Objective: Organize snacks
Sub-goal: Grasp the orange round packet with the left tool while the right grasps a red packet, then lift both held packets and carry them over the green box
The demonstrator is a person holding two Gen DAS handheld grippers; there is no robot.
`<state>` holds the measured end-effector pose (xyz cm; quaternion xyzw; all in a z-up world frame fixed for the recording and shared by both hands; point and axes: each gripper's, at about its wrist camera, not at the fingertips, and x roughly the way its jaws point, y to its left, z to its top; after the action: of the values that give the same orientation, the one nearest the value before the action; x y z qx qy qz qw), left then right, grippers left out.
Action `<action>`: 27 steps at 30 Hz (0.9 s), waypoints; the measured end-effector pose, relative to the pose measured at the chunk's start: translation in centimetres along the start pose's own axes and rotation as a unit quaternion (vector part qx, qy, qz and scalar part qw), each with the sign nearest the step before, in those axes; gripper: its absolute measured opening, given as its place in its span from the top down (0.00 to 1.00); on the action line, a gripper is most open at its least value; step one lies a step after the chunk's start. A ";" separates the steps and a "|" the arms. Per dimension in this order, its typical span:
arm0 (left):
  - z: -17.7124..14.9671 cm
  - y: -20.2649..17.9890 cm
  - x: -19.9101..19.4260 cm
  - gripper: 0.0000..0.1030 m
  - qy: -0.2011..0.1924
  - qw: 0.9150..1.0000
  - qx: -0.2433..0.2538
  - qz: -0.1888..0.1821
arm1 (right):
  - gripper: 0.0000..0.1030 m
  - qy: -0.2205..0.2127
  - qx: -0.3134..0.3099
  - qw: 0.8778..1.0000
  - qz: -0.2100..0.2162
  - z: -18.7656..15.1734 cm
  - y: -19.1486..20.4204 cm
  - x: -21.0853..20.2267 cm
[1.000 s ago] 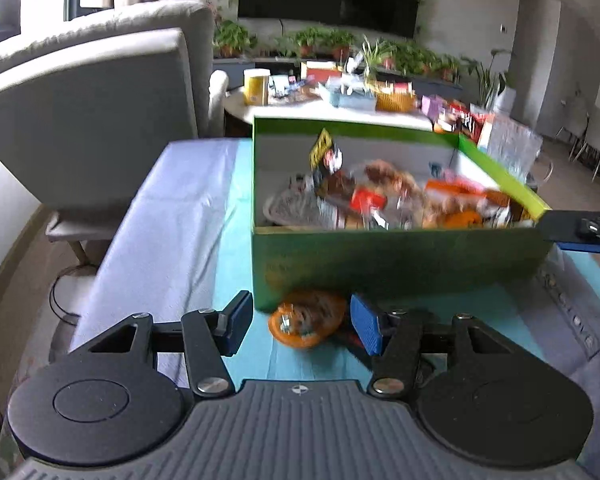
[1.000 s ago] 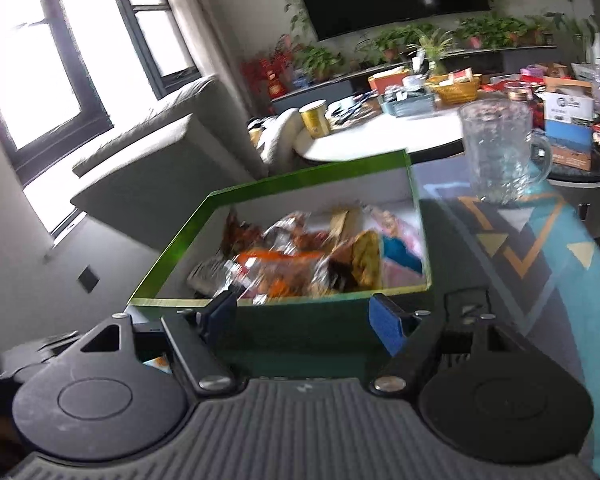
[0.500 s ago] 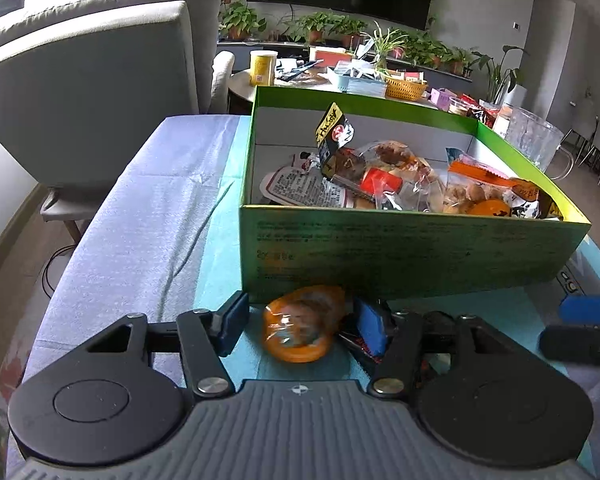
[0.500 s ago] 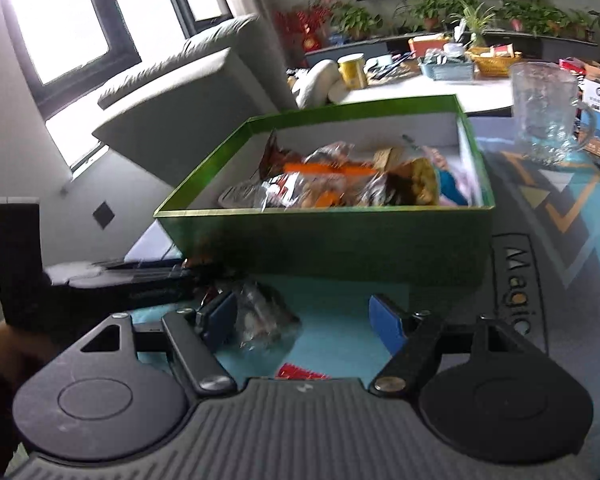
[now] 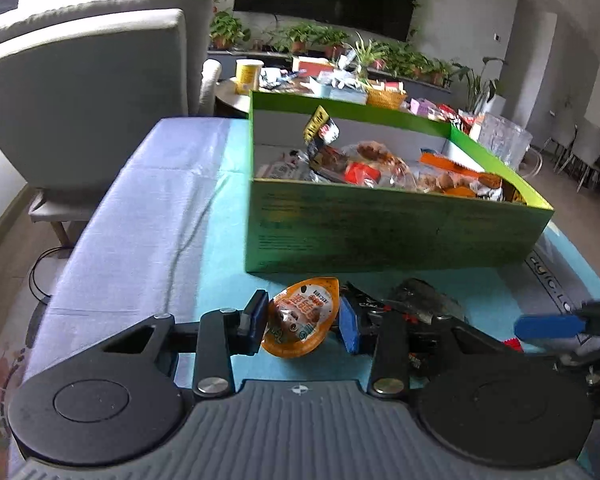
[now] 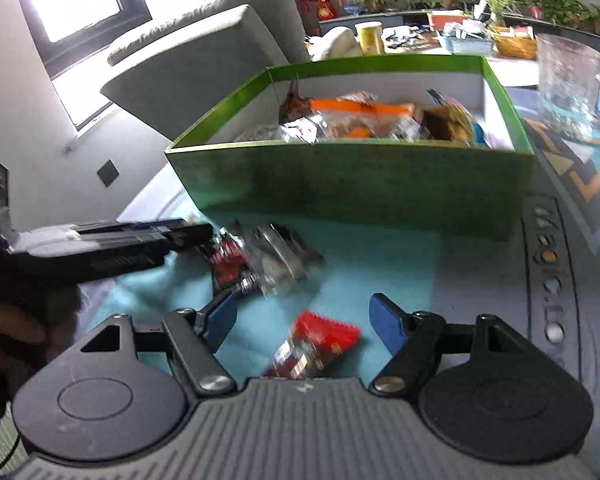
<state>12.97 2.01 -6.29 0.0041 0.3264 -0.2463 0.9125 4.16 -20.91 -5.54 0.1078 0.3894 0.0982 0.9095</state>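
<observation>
While left gripper (image 5: 303, 322) fingers clamp the orange snack pouch (image 5: 302, 322) | light, crinkly (grip mid-body) | right gripper (image 6: 303, 322) fingers apart over red packet (image 6: 314, 346), green box (image 6: 352, 176) at 12 o'clock

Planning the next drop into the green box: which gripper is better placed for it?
Left. The left gripper has its jaws around the orange snack pack just before the green box; the right gripper is open over a red packet.
</observation>
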 end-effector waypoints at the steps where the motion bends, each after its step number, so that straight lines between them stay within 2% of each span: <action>1: 0.1 0.1 -0.3 0.66 -0.003 1.000 -0.001 0.001 | 0.43 -0.002 0.001 1.000 -0.001 -0.4 -0.1 -0.3; 10: 0.2 -0.1 -1.8 0.66 -0.019 1.000 0.001 0.002 | 0.43 -0.002 -0.008 1.000 -0.010 -1.9 1.7 -1.3; 15: 0.2 -0.2 -2.9 0.66 -0.032 0.999 0.000 0.001 | 0.44 -0.007 -0.009 0.999 -0.047 -1.9 2.8 -1.0; 16: 0.2 -0.2 -3.1 0.66 -0.035 0.999 -0.001 0.001 | 0.60 -0.007 -0.007 0.998 -0.054 -1.9 2.7 -1.0; 17: 0.2 -0.1 -3.2 0.66 -0.037 0.999 -0.002 0.002 | 0.67 -0.005 0.004 0.999 -0.053 -1.8 2.3 -1.1; 19: 0.3 -0.1 -3.4 0.66 -0.039 0.999 -0.003 0.002 | 0.69 -0.003 0.029 0.999 -0.042 -1.7 1.6 -1.3; 27: 0.9 -1.2 -4.6 0.66 -0.058 0.998 0.014 -0.002 | 0.69 -0.042 0.024 0.998 -0.035 -1.3 2.0 -3.0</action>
<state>9.90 2.83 -2.61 0.0014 0.2698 -0.2528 0.9291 1.00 -19.68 -3.80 0.1200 0.3571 0.0525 0.9249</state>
